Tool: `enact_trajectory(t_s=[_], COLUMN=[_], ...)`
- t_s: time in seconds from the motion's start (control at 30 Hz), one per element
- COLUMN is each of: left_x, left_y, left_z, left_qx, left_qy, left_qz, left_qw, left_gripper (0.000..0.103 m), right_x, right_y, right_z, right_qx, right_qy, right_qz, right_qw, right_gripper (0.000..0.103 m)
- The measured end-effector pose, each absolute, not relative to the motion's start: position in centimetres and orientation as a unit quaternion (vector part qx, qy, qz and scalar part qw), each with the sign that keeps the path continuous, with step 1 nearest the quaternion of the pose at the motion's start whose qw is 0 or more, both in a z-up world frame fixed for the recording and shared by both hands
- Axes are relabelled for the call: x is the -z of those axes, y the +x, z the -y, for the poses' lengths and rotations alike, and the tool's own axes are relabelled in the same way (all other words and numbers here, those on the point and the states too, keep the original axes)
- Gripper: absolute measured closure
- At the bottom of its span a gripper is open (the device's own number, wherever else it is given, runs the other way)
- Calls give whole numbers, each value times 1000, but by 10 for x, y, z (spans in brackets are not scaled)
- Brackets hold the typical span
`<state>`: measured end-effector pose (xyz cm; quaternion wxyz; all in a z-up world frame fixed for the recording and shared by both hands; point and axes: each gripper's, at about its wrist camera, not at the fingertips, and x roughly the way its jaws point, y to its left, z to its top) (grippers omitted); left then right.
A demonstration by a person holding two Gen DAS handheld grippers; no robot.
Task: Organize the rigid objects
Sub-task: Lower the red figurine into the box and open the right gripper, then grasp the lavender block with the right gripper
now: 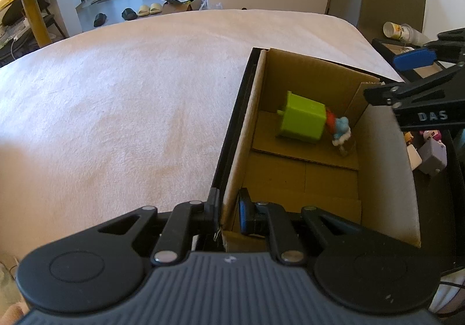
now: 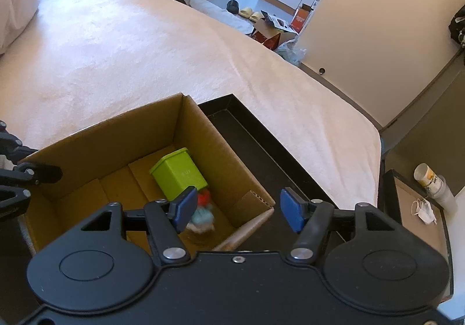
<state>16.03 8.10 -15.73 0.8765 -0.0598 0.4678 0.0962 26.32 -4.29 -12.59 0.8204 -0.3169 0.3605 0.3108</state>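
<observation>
An open cardboard box (image 1: 302, 176) sits in a black tray (image 2: 261, 144) on the bed. Inside lie a lime-green container (image 1: 302, 121) on its side and a small blue, red and white toy figure (image 1: 341, 133) beside it. My left gripper (image 1: 229, 210) is shut on the box's near wall at its corner. In the right wrist view, my right gripper (image 2: 238, 208) hangs open over the box's near right corner. The figure (image 2: 203, 217) shows blurred below its left pad, the green container (image 2: 180, 176) just beyond. Nothing is between its pads.
A pale pink blanket (image 1: 130, 92) covers the bed to the left and beyond. Small toy figures (image 1: 433, 153) lie in the tray right of the box. A dark side table (image 2: 418, 203) holds stacked paper cups (image 2: 430, 179) and a white mask (image 2: 423, 210).
</observation>
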Motion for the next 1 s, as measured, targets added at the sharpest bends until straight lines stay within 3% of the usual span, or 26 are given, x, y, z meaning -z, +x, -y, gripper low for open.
enact_trajectory(t_s=[1.0], left_x=[158], left_y=[163], left_z=[-71], left_qx=[-105], left_qy=[-39], left_qz=[-471], left_qw=[875], left_gripper=[91], right_x=[122], right_y=[258], right_z=[142], right_qx=[-247], right_qy=[-257], right_qz=[-398], right_qw=[845], right_gripper=[40])
